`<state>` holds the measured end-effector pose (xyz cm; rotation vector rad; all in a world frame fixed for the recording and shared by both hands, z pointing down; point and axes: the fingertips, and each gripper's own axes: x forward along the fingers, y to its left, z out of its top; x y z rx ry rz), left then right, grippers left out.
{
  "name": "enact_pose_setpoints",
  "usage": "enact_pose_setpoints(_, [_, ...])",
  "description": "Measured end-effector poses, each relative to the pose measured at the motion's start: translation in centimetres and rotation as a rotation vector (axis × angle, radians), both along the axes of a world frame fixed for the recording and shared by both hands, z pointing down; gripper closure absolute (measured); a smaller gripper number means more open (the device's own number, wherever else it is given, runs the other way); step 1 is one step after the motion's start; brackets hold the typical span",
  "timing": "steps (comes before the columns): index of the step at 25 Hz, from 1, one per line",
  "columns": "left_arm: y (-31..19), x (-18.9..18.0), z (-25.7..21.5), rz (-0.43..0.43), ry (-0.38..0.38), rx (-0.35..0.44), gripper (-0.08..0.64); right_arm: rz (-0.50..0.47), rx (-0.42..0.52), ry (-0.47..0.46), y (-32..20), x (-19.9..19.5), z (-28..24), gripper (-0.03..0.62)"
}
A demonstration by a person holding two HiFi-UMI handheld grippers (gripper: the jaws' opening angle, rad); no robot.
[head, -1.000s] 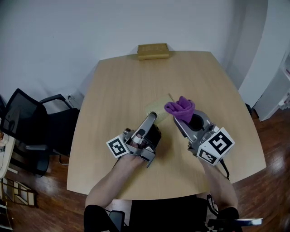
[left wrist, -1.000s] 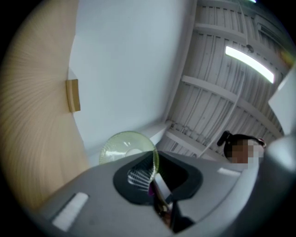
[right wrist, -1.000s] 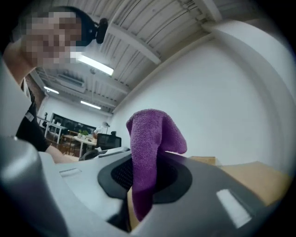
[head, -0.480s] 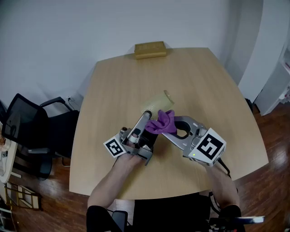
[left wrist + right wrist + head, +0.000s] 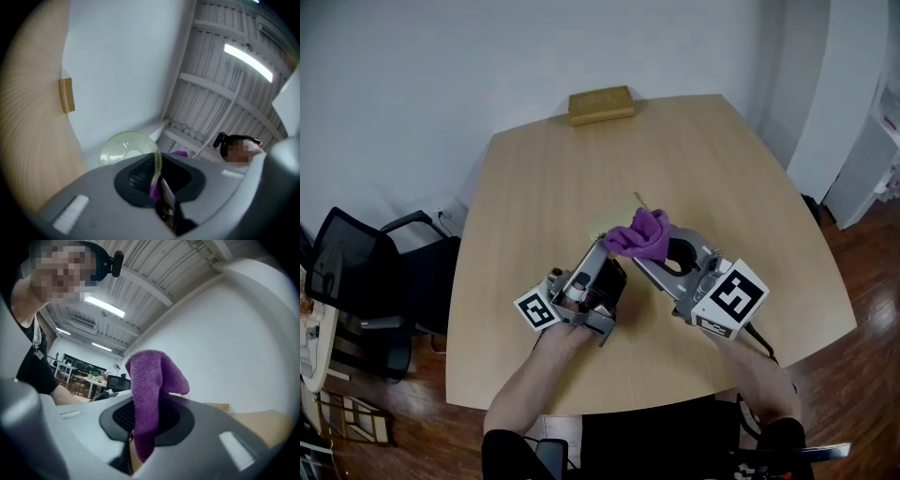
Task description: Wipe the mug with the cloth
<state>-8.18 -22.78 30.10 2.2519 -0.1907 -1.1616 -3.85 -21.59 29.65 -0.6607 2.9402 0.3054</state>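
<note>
Left gripper view alone is showing the one pale green translucent mug [image 5: 126, 147]. Its wall is sitting between the left tongs [image 5: 159, 180], which are gripping it while just easing apart a little. In the head view, mid-frame above the worktop [image 5: 553, 178], the one purple cloth [image 5: 642, 234] is hiding that mug. Right tongs [image 5: 138, 432] are clenching the cloth. One wooden box [image 5: 600, 104] is sitting at the worktop's top edge, and one office chair [image 5: 356, 281] is standing at frame left.

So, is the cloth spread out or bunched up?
Bunched up: the cloth stands as a folded wad pinched in the right gripper.
</note>
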Motion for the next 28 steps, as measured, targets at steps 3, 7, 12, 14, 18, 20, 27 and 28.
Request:
enact_pose_setpoints(3, [0.0, -0.3, -0.4, 0.003, 0.015, 0.015, 0.505, -0.128, -0.018, 0.053, 1.9, -2.5, 1.3, 0.532])
enact_pose_setpoints(7, [0.4, -0.9, -1.2, 0.009, 0.07, 0.042, 0.512, -0.228, -0.04, 0.077, 3.3, -3.1, 1.9, 0.532])
enact_pose_setpoints(12, [0.3, -1.9, -1.6, -0.003, 0.131, 0.047, 0.514, 0.047, -0.016, -0.174, -0.8, 4.5, -2.8, 0.532])
enact_pose_setpoints(14, [0.3, -1.7, -1.6, 0.004, 0.126, 0.045, 0.514, 0.121, -0.024, -0.223, -2.1, 6.3, -3.3, 0.532])
enact_pose_setpoints(18, [0.6, -1.2, -1.5, 0.019, 0.117, 0.039, 0.511, 0.083, -0.027, -0.131, -1.8, 3.4, -1.6, 0.532])
enact_pose_setpoints(20, [0.6, -1.2, -1.4, 0.013, 0.107, 0.046, 0.508, 0.048, -0.003, -0.056, -0.9, 1.5, -0.4, 0.532])
enact_pose_setpoints(27, [0.4, -1.2, -1.1, 0.001, 0.076, 0.057, 0.517, -0.14, 0.032, 0.184, 3.5, -4.3, 2.9, 0.531])
enact_pose_setpoints(28, [0.2, -1.4, -1.0, -0.002, 0.088, 0.05, 0.517, -0.148, 0.036, 0.161, 3.6, -4.2, 2.6, 0.531])
